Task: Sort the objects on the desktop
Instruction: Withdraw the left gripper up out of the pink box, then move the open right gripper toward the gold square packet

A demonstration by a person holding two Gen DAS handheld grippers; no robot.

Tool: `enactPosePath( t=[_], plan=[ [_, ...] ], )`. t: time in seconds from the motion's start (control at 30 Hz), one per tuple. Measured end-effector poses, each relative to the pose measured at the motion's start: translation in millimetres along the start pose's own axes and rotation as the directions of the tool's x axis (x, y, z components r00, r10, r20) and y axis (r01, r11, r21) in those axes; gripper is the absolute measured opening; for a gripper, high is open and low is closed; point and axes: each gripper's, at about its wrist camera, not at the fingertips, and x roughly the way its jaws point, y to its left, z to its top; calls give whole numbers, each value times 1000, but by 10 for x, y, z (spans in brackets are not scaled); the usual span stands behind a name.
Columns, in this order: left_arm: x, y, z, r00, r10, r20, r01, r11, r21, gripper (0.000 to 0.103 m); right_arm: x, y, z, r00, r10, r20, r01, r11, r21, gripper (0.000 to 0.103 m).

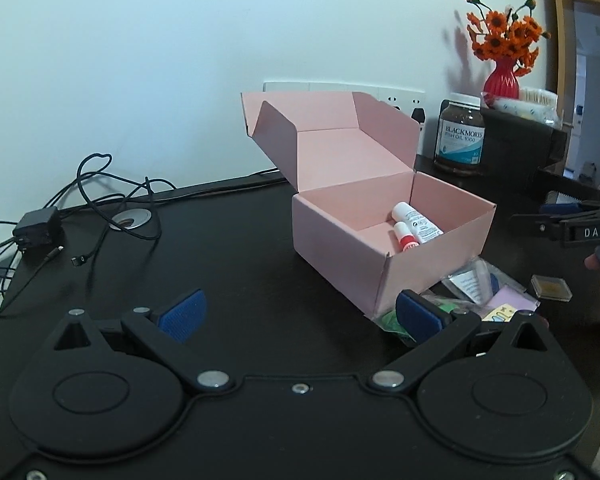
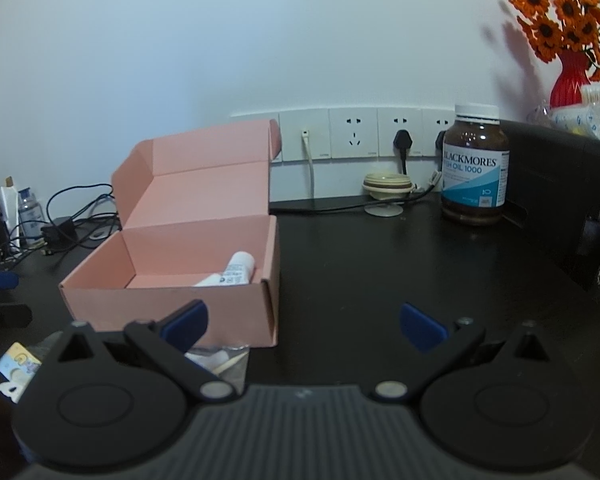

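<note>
The pink box (image 1: pixel 384 240) stands on the black desk (image 1: pixel 240 248), set back from the front edge, its lid folded upright toward the wall, evidently so items can be dropped in from above. Inside, against the box's right wall, lie a white tube (image 1: pixel 416 224) and a smaller red-and-white tube (image 1: pixel 404 238); these count as sorted.

Unsorted items remain in a pile on the desk, touching the box's near corner: a clear plastic packet (image 1: pixel 476 280), a lilac pad (image 1: pixel 514 300) and something green (image 1: pixel 392 320). A small clear case (image 1: pixel 551 287) sits just beside the pile.

The left gripper (image 1: pixel 300 314) hovers empty over the desk in front of the box, jaws wide apart. The right gripper (image 2: pixel 304 322) is likewise spread and empty, beside the box's right wall. Judgement: both are positioned for the next pick, the pile being nearest.

A brown supplement bottle (image 2: pixel 475 168) stands at the desk's back edge, well apart.
</note>
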Motion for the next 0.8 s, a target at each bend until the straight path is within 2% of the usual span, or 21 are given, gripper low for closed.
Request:
enactPosePath(
  t=[0.2,0.4,0.67,0.8],
  plan=[
    [40,-54,-3,999,27,-27,-26,999,37,103,2,-1,2,1000,0,-2,0,1000,0,102],
    [5,2,-12,999,32,-1,-32,999,5,103,-6,-7,6,1000,3,0,-3,1000,5,102],
    [-33,-57,-13,1000,4,29,-5,999,36,103,-10,-4,4,1000,1,0,-1,1000,5,102],
    [-58,66,-2,997,-51,53,53,998,-37,103,-3,22,9,1000,2,-12,-2,1000,-12,102]
  ],
)
